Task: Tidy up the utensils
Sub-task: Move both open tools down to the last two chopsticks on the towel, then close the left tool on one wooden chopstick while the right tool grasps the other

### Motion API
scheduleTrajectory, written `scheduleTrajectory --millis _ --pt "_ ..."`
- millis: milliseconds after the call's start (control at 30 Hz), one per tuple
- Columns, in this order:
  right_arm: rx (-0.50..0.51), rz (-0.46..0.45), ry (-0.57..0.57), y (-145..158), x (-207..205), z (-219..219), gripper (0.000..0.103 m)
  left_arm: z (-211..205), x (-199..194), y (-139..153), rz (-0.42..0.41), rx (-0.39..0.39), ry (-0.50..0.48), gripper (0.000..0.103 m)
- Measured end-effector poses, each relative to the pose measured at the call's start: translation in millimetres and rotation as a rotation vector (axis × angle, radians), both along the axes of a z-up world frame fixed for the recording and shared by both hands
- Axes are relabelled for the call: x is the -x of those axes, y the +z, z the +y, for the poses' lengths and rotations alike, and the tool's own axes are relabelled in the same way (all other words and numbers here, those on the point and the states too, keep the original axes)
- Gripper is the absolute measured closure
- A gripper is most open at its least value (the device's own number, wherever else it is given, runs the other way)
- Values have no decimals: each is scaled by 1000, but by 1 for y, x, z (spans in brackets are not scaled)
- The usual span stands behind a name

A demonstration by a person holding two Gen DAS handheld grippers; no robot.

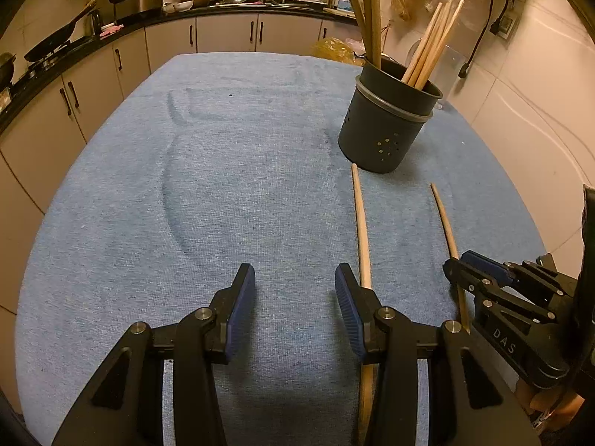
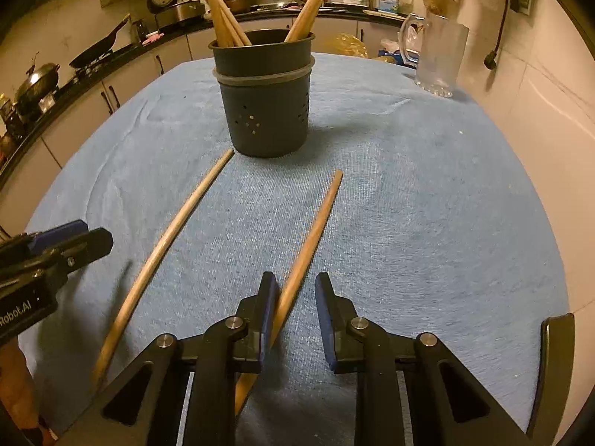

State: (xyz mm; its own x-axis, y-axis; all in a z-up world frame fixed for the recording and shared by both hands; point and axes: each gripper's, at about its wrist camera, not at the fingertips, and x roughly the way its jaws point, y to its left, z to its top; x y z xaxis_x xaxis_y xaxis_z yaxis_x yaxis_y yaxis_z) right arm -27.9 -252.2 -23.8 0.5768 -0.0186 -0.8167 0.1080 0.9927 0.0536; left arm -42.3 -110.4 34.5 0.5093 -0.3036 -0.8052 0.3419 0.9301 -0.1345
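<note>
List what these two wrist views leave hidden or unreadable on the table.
- Near end of the chopstick between the right gripper fingers: right wrist view, hidden under the gripper body.
- Near end of the other chopstick: left wrist view, covered by the left gripper.
- Utensil tops in the holder: cut off by both frames' top edges.

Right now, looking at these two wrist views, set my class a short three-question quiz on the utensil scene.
1. True or false: both loose chopsticks lie on the blue cloth.
2. Which gripper has a chopstick between its fingers: A left, B right?
3. Fill in: the dark holder stands ____.

Key: 1 true: near chopstick, far chopstick. 2 B: right gripper; left gripper straddles bare cloth. 3 upright.
</note>
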Motion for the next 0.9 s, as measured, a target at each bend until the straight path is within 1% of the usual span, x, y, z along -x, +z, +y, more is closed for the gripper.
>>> scheduleTrajectory --millis 433,567,633,700,833,900 --pt "28 9 18 0 6 -6 80 -9 -4 -1 14 -17 -12 60" --pt "16 16 10 0 9 -16 79 -22 -13 -1 50 -28 -49 60" --pt "-16 18 -10 1 11 -27 79 -27 -20 0 67 -26 -62 60" --pt "-76 6 -27 5 13 -41 79 -36 -30 0 90 -30 -77 60" --pt "-139 -33 -72 17 17 -63 79 -55 -52 -3 126 -44 -98 60" --pt "-169 -40 -94 21 16 -74 79 -66 -64 -7 160 -55 -118 60"
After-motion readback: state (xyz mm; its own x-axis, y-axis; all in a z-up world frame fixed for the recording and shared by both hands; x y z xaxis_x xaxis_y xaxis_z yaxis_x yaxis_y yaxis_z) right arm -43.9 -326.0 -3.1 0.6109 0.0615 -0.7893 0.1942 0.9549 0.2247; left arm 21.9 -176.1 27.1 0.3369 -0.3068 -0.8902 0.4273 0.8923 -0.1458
